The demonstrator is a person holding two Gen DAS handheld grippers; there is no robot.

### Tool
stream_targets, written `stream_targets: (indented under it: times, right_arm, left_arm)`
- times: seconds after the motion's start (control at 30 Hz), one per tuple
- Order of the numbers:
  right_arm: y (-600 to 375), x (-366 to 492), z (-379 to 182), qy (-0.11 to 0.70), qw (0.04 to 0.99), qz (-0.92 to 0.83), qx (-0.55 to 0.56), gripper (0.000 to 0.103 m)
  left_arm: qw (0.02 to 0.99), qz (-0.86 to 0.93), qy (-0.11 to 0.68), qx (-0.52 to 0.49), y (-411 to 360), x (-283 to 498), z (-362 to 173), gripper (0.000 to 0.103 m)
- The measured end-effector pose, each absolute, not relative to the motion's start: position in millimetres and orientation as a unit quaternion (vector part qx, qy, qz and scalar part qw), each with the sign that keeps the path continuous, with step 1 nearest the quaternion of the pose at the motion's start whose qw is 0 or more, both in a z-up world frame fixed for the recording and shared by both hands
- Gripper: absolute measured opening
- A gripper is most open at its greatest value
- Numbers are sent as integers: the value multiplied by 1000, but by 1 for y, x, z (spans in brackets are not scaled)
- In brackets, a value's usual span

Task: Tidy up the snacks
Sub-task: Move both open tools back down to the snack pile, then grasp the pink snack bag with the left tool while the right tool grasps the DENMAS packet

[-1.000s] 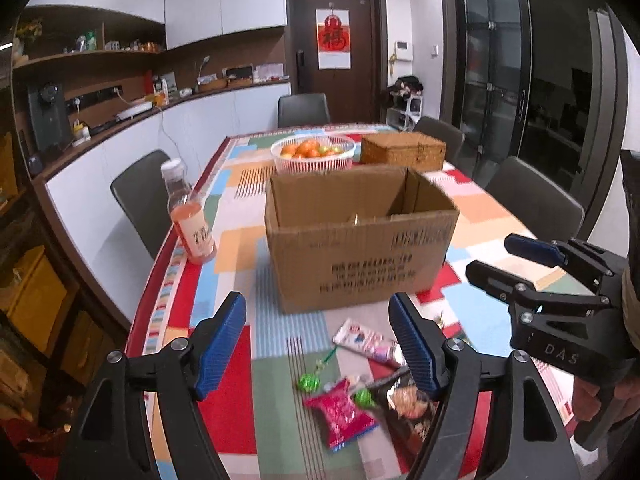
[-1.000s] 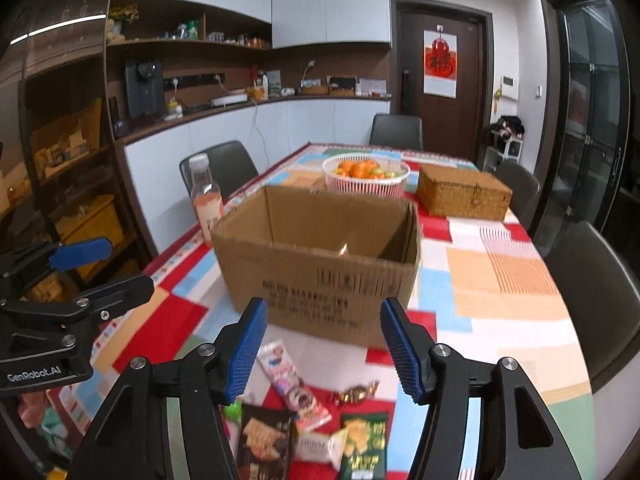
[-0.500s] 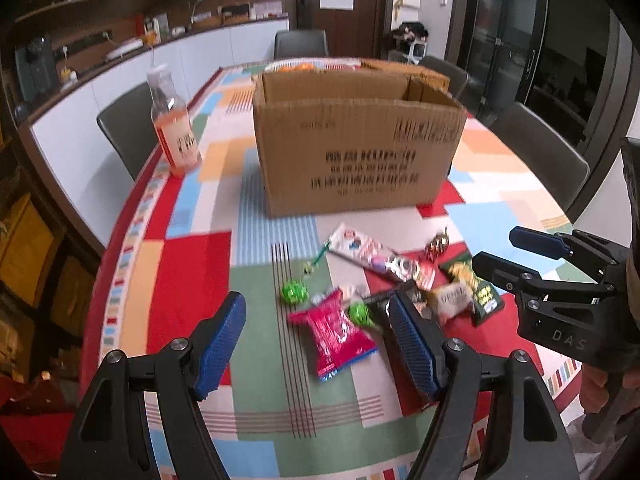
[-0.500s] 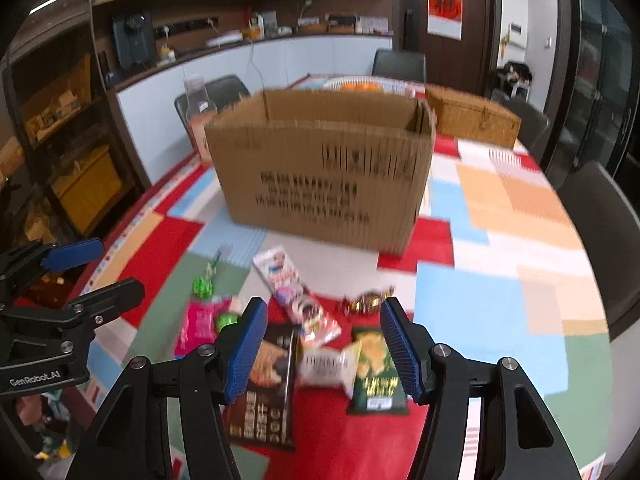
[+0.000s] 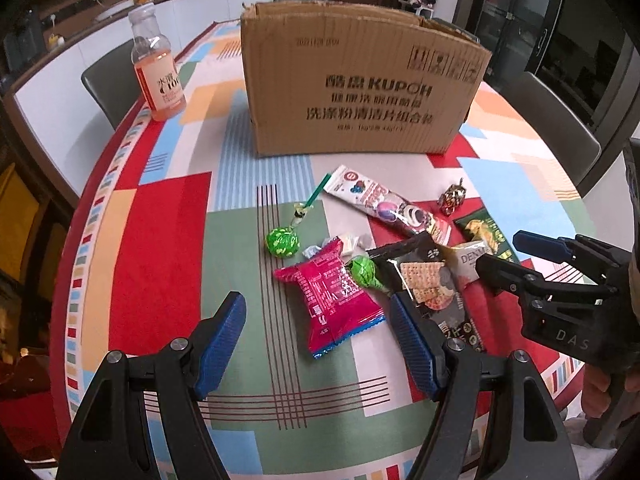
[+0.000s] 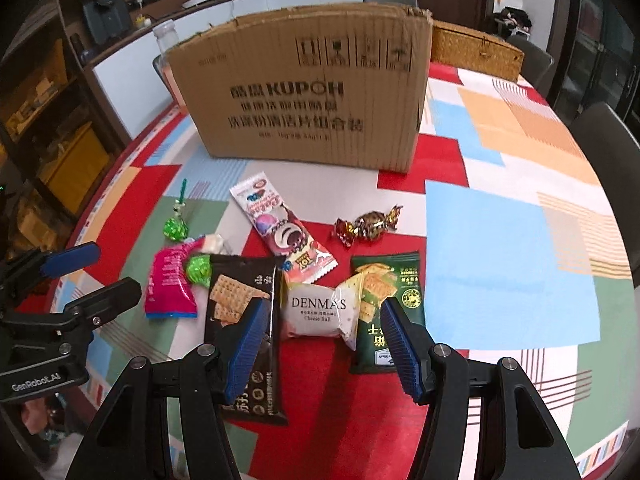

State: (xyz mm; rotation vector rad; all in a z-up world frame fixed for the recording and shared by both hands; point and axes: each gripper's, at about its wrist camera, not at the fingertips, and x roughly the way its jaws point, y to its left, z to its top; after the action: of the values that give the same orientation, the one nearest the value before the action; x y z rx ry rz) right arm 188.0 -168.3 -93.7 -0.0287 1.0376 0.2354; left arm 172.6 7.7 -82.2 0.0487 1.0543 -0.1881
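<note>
While the left gripper (image 5: 318,346) hangs spread and empty above the pink snack packet (image 5: 332,300), the cardboard box (image 5: 360,92) stands further up the table (image 5: 160,240).

From the right wrist, the right gripper (image 6: 320,344) gapes, unladen, over the white cheese-ball packet (image 6: 316,316) near the table's front edge.

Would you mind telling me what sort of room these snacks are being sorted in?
Most likely a home dining room: a large table under a colourful patchwork cloth, dining chairs drawn up around it, and a long counter with wall shelving behind.
</note>
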Motion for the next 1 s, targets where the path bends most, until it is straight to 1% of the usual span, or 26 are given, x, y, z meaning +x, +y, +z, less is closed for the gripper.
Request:
stream_targets:
  times: [0.53, 0.6, 0.73, 0.9, 0.97, 1.0]
  right_arm:
    - [-163, 203, -118, 523, 845, 112, -20, 60]
    - [-162, 205, -121, 525, 843, 112, -20, 60]
    - [-160, 208, -122, 522, 846, 111, -24, 60]
    - [-156, 210, -124, 519, 847, 115, -31, 60]
    - [-154, 209, -125, 517, 847, 117, -33, 60]
    - [-153, 209, -126, 515, 849, 117, -36, 59]
  left_arm:
    - [853, -92, 514, 10, 8, 198, -105, 73]
    - [849, -92, 520, 4, 10, 201, -109, 72]
    - [844, -95, 528, -3, 11, 204, -116, 63]
    - [836, -105, 538, -23, 14, 205, -122, 55]
    - [835, -109, 539, -26, 14, 205, -123, 45]
    - [834, -110, 541, -27, 14, 205, -124, 43]
